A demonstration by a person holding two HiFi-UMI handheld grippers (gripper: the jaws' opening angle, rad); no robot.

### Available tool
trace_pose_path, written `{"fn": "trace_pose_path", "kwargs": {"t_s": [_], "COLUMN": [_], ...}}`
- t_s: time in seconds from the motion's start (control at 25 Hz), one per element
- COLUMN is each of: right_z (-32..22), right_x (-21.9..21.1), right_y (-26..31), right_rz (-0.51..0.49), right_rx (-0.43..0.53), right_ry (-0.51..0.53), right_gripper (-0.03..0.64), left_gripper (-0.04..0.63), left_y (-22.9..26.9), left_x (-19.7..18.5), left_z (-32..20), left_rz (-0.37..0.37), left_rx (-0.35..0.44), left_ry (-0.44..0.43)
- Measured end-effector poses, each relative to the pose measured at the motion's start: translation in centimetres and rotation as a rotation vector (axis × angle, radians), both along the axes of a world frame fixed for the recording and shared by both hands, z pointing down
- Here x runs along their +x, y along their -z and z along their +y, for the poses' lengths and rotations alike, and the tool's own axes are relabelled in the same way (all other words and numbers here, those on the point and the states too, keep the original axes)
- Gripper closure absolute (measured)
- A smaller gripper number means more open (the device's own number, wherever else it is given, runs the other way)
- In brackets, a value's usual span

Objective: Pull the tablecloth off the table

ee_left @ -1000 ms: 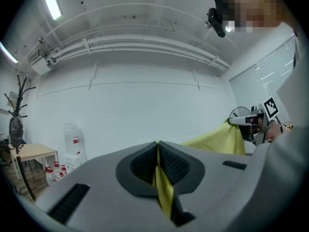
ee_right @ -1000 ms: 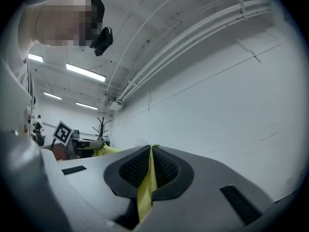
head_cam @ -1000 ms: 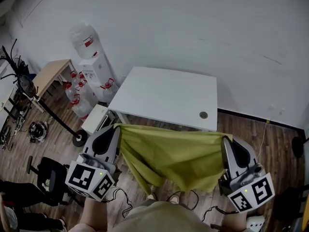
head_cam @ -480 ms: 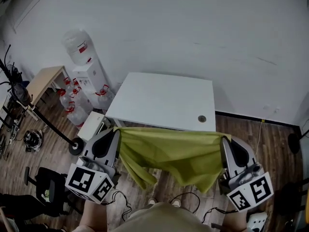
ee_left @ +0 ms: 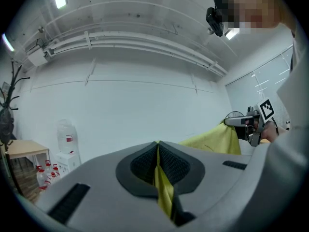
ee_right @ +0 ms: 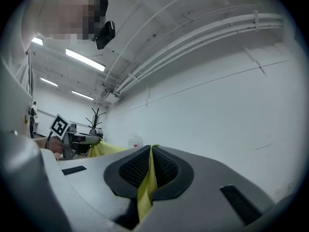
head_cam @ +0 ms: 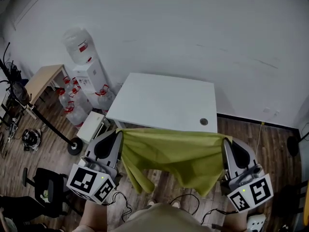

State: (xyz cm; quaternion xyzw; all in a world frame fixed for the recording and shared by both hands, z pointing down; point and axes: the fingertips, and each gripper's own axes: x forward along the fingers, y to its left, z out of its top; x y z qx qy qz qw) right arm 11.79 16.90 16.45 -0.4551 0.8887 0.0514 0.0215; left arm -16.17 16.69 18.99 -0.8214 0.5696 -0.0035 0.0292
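**Two tongs clamped on one yellow-green tablecloth [head_cam: 178,153]**

Nearest the person, the left tongs [head_cam: 117,132] and the right tongs [head_cam: 226,139] are held about level and well apart. Each has its jaws pressed fully together on an upper corner of the tablecloth. In the left gripper view, a narrow fold of the yellow fabric is pinched between the ribbed pads. The rest of the cloth stretches away toward the right tongs across the gap. The right gripper view shows the same grip from the other side, a yellow strip squeezed between the closed pads.

Between the tongs the cloth's top edge is drawn almost straight. Below that edge the fabric hangs in loose folds above the wooden floor [head_cam: 270,144].

Just beyond the tongs stands the white worktop [head_cam: 164,98]. The cloth's top edge runs along in front of the worktop's near edge, and whether it touches there cannot be told. A small round grommet [head_cam: 204,122] sits in the worktop's corner nearer the right tongs.

Farther off, beyond and outside the left tongs, a water dispenser [head_cam: 89,74] stands against the wall [head_cam: 203,28]. Water bottles [head_cam: 72,103] cluster at its foot and a wooden side table [head_cam: 46,79] stands beside it.
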Motion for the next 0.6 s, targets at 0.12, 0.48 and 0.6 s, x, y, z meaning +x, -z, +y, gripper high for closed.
{"fn": "trace_pose_path", "kwargs": {"t_s": [0.12,0.48,0.6], "right_z": [-0.6,-1.2,-1.4], "right_x": [-0.3,-0.8,-0.8], "right_y": [-0.2,-0.6,-0.7], "right_rz": [-0.006,-0.002,-0.005], "right_rx": [-0.007,-0.019,-0.020], "right_ry": [0.002,0.004,0.003], "right_gripper": [0.588,0.588,0.588], "left_gripper": [0.575,0.574,0.574], "left_y": [-0.1,-0.5,-0.6], "left_x": [-0.3,-0.8,-0.9], "left_z": [-0.4,-1.1,-1.3], "left_rz": [-0.002,0.009,0.012], "left_rx": [-0.003,-0.006,-0.006], "left_ry": [0.001,-0.003,-0.003]}}
